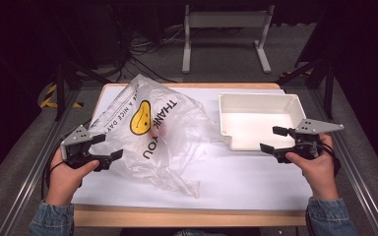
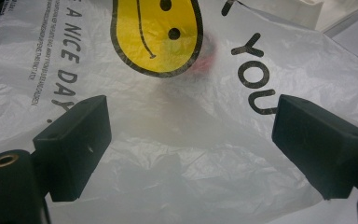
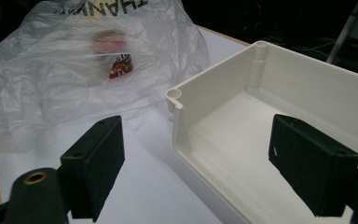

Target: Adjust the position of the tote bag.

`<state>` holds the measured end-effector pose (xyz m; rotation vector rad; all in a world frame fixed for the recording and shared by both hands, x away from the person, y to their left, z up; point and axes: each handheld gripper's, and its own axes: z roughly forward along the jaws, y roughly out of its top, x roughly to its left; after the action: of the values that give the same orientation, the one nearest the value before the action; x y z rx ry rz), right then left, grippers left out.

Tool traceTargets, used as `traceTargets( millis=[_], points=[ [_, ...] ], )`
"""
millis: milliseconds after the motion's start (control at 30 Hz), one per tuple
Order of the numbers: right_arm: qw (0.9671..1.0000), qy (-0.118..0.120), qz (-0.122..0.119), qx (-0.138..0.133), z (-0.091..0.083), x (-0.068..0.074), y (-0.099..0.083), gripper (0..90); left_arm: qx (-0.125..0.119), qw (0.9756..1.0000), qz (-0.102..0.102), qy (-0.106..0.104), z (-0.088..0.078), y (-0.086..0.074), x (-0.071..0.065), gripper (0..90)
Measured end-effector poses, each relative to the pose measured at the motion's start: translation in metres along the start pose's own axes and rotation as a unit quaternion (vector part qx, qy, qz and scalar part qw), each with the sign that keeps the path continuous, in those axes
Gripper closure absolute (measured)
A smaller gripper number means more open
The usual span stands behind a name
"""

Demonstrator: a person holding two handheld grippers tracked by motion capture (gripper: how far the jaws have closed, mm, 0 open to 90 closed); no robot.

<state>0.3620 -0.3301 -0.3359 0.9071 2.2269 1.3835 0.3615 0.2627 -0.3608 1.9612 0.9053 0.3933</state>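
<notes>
Small red item [image 3: 120,65] inside the plastic bag [image 1: 172,132], blurred through the film, its kind unreadable

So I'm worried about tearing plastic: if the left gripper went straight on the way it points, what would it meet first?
Most likely the plastic bag: the left gripper has open jaws aimed at its crinkled side, apparently close.
</notes>
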Motion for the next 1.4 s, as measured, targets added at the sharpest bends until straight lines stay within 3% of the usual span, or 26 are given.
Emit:
traceTargets(
  millis=[400, 667, 800, 867, 1400],
  points=[
    [1.0000, 0.005, 0.000, 0.003, 0.002, 0.001, 0.000, 16.9, -0.006, 0.9998, 0.015, -0.012, -0.001, 0.008, -0.013, 12.7],
    [0.9999, 0.007, -0.002, 0.009, 0.004, 0.003, -0.001, 16.2, -0.010, 0.9986, 0.028, -0.043, 0.001, 0.016, -0.031, 12.7],
    [0.9999, 0.008, -0.001, 0.009, 0.004, 0.003, -0.002, 15.9, -0.006, 0.9974, 0.046, -0.055, 0.006, 0.021, -0.041, 12.6],
    [0.9999, 0.008, 0.001, 0.010, 0.004, 0.003, -0.003, 15.8, -0.005, 0.9972, 0.043, -0.060, 0.007, 0.021, -0.043, 12.6],
    [0.9998, 0.003, 0.008, 0.018, -0.001, 0.005, -0.011, 14.5, 0.007, 0.9902, 0.091, -0.106, 0.028, 0.034, -0.075, 11.8]
  ],
)
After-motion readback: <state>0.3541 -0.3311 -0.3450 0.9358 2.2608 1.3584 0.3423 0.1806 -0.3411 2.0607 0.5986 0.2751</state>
